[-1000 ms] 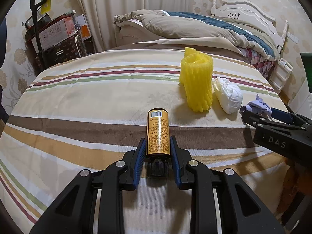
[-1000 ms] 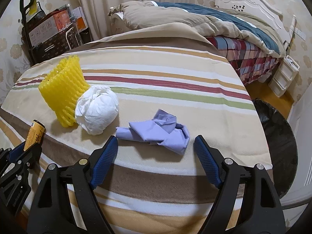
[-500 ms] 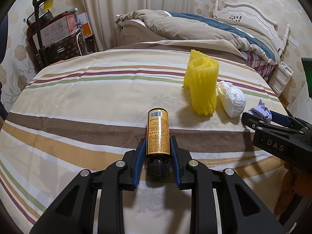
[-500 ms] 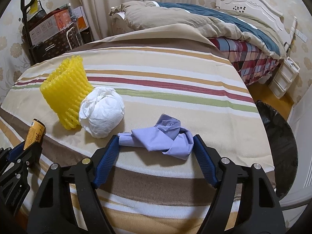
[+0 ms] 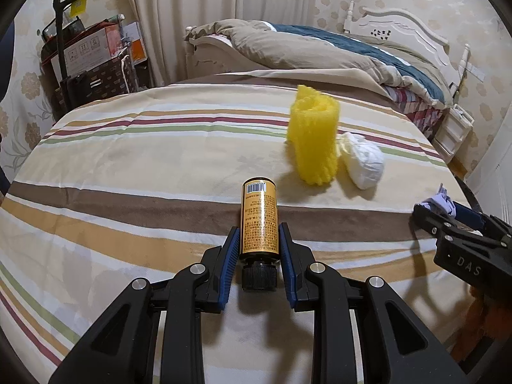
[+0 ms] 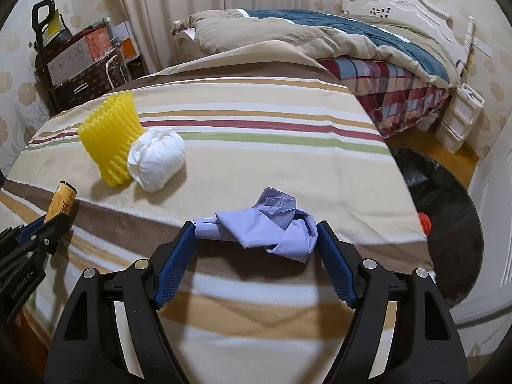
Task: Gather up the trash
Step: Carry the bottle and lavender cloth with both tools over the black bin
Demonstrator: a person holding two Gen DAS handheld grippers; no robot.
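Trash is what I'm gathering off this striped bed point(image 6: 256, 102), and both tongs already have a piece. My left tongs point(image 5: 259, 249) are pinched on a small gold bottle point(image 5: 260, 220), gripped low on the body just above its black cap; its long axis runs straight away from me along the fingers, base outward, with a barcode and fine print too small to read. My right tongs point(image 6: 256, 240) have just closed in a little and now bracket a crumpled lilac paper wad point(image 6: 265, 227), both pads touching its ends; I judge it held, with its long axis lying across the gap from pad to pad. Farther out on the bed, a yellow foam net sleeve point(image 5: 315, 140) stands upright with a white crumpled ball point(image 5: 363, 160) touching its right side. A black trash bag point(image 6: 448, 211) sits on the floor off the bed's right edge, nearer my right hand, so I'd carry the wad rightward first. From the left view, "DAS" shows on the right tongs' body.
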